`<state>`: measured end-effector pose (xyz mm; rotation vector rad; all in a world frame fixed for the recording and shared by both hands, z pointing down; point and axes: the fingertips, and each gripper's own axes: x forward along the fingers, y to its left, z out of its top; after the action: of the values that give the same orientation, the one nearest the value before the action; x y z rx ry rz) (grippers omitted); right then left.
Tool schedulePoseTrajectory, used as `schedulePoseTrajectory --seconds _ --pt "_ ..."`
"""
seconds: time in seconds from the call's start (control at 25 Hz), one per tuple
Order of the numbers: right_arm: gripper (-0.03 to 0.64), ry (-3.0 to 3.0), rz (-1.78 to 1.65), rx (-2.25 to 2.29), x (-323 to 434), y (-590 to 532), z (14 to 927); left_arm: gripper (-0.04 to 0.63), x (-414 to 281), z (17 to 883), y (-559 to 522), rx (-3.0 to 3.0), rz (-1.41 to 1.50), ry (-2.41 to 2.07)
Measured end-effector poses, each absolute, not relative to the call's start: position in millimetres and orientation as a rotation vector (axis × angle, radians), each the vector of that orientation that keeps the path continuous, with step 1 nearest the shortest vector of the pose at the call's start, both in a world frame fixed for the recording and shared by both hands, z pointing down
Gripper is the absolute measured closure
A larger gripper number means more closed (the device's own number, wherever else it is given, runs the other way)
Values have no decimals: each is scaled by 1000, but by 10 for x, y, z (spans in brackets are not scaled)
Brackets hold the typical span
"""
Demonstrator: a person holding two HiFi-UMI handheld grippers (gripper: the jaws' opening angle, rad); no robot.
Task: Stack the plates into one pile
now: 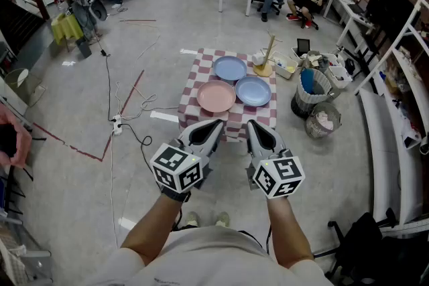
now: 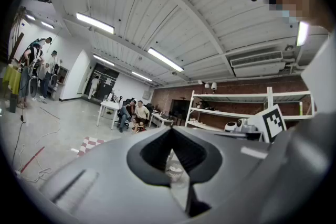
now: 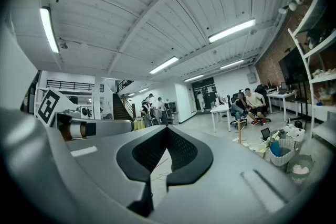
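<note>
Left gripper (image 1: 216, 124) and right gripper (image 1: 253, 124), jaws pressed together and empty, hover short of the red-checked table (image 1: 194, 80), where a round pink plate (image 1: 216, 96), near blue plate (image 1: 253, 90) and far blue plate (image 1: 230, 68) lie unstacked.

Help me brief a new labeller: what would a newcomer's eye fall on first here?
Three unstacked plates lie on the checked table in the middle of the floor: a far blue plate, a right blue plate and a pink plate. Nearer, the left gripper and right gripper point side by side at the table, jaws shut on nothing.
</note>
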<state>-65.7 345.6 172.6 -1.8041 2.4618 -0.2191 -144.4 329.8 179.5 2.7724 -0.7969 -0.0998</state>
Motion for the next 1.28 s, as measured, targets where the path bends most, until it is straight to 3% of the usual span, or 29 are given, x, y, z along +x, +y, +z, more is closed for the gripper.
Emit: schedulePoseTrajectory --seconds 1.28 --pt "607 2396 -301 -1717 -154 3482 1874 589 -1047 1969 3286 2764 -73 -855"
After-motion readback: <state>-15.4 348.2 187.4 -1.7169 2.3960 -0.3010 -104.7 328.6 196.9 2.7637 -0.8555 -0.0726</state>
